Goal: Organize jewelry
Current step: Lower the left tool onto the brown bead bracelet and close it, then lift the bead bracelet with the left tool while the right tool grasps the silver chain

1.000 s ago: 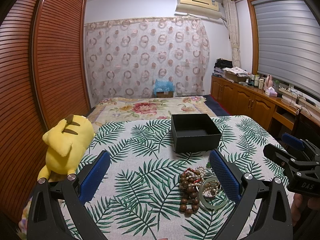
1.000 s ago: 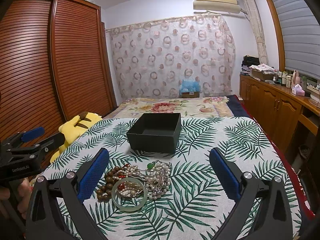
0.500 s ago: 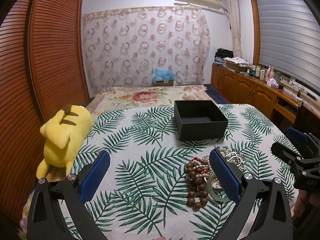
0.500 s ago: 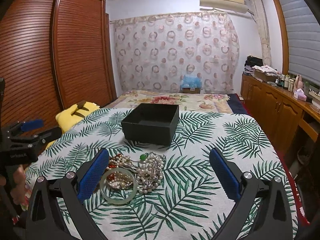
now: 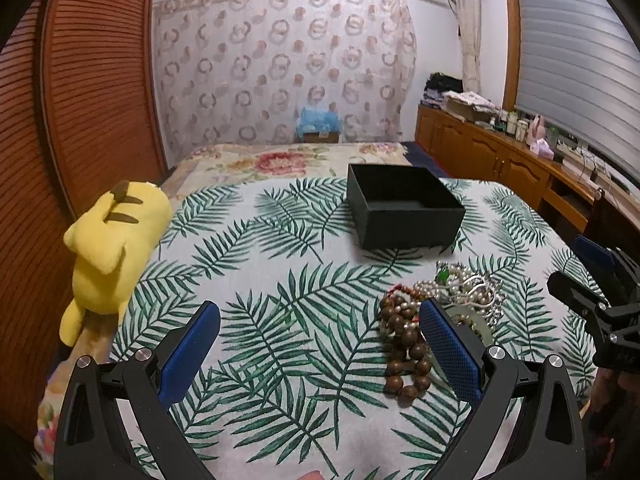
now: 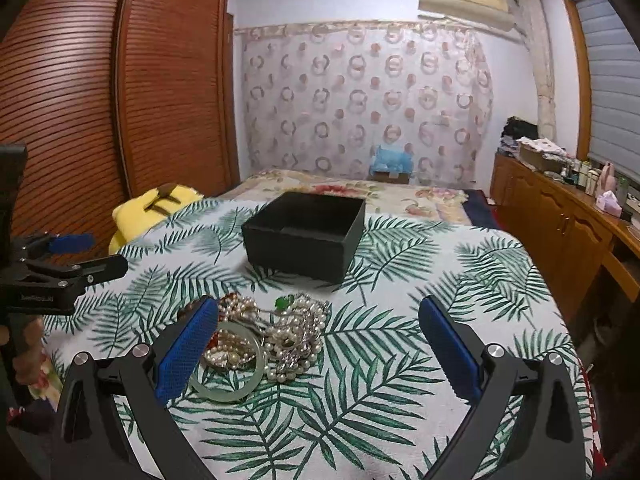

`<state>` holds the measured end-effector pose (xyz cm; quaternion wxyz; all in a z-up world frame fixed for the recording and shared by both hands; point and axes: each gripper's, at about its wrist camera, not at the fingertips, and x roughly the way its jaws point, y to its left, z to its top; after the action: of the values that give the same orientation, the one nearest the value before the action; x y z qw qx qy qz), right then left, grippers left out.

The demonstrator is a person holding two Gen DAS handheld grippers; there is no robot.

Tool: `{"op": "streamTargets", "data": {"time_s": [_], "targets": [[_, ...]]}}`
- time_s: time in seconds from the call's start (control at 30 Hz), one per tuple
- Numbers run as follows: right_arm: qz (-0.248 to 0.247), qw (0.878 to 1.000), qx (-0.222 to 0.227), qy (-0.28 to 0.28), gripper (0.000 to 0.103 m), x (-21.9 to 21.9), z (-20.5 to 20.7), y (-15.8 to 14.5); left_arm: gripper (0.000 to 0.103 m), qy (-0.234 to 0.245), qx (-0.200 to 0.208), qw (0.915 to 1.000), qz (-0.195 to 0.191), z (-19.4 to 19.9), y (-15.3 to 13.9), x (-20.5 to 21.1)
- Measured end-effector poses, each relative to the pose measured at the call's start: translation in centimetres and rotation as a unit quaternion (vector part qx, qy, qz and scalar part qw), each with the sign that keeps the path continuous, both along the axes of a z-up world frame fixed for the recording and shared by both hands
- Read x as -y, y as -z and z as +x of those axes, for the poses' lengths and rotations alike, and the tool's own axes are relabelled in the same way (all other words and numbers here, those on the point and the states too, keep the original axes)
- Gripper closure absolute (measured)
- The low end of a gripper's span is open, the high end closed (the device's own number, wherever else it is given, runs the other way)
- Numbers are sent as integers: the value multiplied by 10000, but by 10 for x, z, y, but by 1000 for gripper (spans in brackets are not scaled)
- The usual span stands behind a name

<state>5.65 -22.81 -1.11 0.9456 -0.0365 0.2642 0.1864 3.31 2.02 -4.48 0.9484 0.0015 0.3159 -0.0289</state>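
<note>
Lying in a tangled heap on the leaf-print cloth (image 6: 400,272), the jewelry (image 6: 280,332) sits just in front of the open black box (image 6: 308,236), apart from it. The heap holds pearl strands (image 6: 296,332), a pale green bangle (image 6: 232,388), a string of brown wooden beads (image 5: 404,344) and a small green stone (image 6: 284,302) (other pieces are too tangled to tell apart). The box stands upright, and its visible interior looks empty.

Left gripper (image 5: 320,340): jaws spread wide and grasping nothing, hovering above bare cloth with the heap at its right finger; that blue pad (image 5: 448,348) hides part of the bangle in the left wrist view.

Right gripper (image 6: 320,340): jaws likewise released and empty, with the heap at its left finger; the blue pad (image 6: 188,348) overlaps the bangle's edge in the right wrist view, and whether it touches cannot be told.

A yellow plush toy (image 5: 112,248) lies at the cloth's left edge, beside the slatted wooden wardrobe (image 6: 120,100). A wooden cabinet (image 6: 560,220) runs along the right wall, and a patterned curtain (image 5: 280,68) hangs at the far end.
</note>
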Motion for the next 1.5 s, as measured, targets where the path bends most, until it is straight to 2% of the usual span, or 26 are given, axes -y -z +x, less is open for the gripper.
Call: {"op": "streamTargets", "data": {"time_s": [0.2, 0.27, 0.33, 0.47, 0.5, 0.63, 0.8, 0.97, 1.0, 1.1, 1.2, 1.33, 1.5], "targets": [[4, 9987, -406, -293, 4, 0, 13, 14, 7, 263, -358, 9988, -187, 9, 16, 1], [-3, 9980, -527, -356, 20, 0, 18, 19, 7, 428, -479, 9976, -251, 12, 20, 4], [49, 9969, -680, -388, 30, 2, 21, 25, 7, 566, -576, 9963, -298, 15, 24, 7], [90, 9952, -880, -426, 39, 4, 23, 35, 7, 884, -725, 9913, -647, 23, 29, 10], [80, 9949, -901, -442, 39, 4, 22, 37, 9, 942, -763, 9901, -709, 25, 30, 11], [39, 9944, -948, -464, 40, 7, 20, 39, 38, 1107, -1008, 9846, -906, 40, 38, 19], [68, 9940, -999, -449, 40, 11, 21, 43, 63, 1203, -1344, 9759, -1230, 55, 48, 24], [74, 9944, -955, -445, 40, 11, 20, 42, 67, 1165, -1508, 9713, -1424, 62, 55, 21], [81, 9946, -939, -442, 40, 12, 19, 42, 72, 1161, -1531, 9703, -1471, 63, 56, 20], [104, 9946, -937, -433, 40, 13, 20, 42, 86, 1150, -1490, 9703, -1520, 63, 54, 16], [61, 9945, -934, -462, 40, 12, 20, 42, 91, 1158, -1348, 9727, -1492, 60, 48, 14], [36, 9923, -1078, -617, 40, 9, 22, 42, 91, 1175, -1082, 9780, -1344, 53, 36, 13], [7, 9907, -1158, -718, 54, 4, 31, 39, 91, 1197, -673, 9850, -1042, 45, 21, 15]]}}
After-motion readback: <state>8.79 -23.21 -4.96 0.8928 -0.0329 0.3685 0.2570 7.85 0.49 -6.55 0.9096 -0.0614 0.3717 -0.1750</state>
